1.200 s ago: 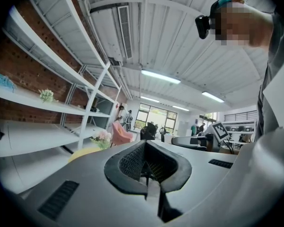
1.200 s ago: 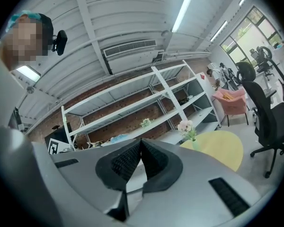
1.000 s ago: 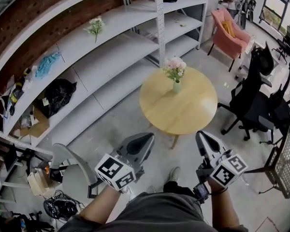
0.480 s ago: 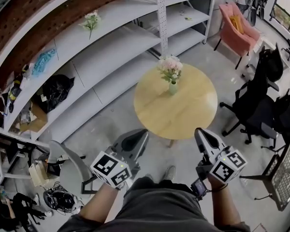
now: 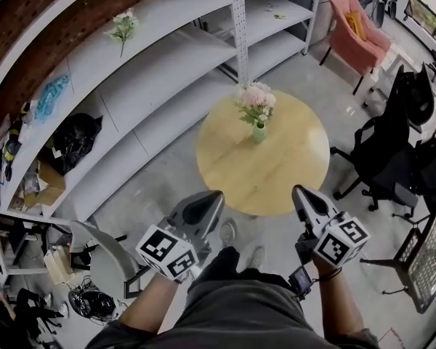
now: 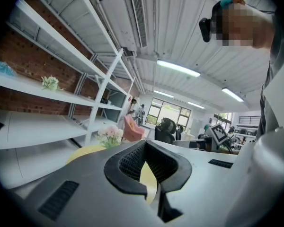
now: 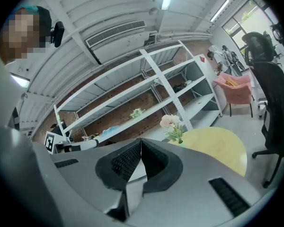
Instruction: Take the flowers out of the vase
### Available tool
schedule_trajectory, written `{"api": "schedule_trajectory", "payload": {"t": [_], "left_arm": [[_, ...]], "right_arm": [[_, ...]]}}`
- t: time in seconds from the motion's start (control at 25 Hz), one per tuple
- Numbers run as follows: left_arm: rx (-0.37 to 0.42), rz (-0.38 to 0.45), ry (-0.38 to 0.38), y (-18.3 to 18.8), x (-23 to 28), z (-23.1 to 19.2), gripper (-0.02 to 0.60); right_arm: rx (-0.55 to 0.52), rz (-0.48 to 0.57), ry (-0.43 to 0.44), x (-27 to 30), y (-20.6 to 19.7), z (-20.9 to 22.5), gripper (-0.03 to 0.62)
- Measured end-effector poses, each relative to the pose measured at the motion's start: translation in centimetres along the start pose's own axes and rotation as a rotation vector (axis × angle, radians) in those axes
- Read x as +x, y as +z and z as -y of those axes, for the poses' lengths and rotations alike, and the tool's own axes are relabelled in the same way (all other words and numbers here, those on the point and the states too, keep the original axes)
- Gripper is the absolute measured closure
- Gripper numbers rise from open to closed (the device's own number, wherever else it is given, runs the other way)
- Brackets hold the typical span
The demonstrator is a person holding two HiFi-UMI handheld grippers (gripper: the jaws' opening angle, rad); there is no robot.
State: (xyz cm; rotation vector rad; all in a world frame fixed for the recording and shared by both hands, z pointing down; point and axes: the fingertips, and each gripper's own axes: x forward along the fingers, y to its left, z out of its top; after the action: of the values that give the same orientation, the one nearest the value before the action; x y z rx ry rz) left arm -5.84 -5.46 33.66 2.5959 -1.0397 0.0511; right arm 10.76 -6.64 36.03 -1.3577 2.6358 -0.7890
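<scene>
A bunch of pink flowers stands in a small green vase on the far side of a round wooden table. My left gripper is held over the floor just short of the table's near edge, its jaws closed together with nothing between them. To its right, my right gripper reaches the near rim and is shut and empty too. The left gripper view has the flowers far ahead beyond the left gripper. The right gripper view has the flowers beyond the right gripper.
Long white shelving runs behind the table, with another small bunch of flowers and a black bag on it. A pink armchair stands at the back right and black office chairs at the right. A grey chair stands at the lower left.
Both grippers have come forward toward the table, which now lies closer below me. Their jaws have stayed closed. The flowers and vase have not moved on the table.
</scene>
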Motion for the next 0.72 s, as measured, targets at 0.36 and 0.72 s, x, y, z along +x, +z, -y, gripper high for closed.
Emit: {"api": "schedule_trajectory", "payload": {"t": [0.36, 0.72], "left_arm": [[-0.041, -0.083, -0.117, -0.7, 4.0, -7.4, 0.572], [-0.069, -0.19, -0.143, -3.0, 6.6, -13.0, 0.572]], "right_arm": [[-0.079, -0.026, -0.147, 10.1, -0.6, 5.3, 0.58], [-0.15, -0.082, -0.214, 17.5, -3.3, 11.9, 0.503]]}}
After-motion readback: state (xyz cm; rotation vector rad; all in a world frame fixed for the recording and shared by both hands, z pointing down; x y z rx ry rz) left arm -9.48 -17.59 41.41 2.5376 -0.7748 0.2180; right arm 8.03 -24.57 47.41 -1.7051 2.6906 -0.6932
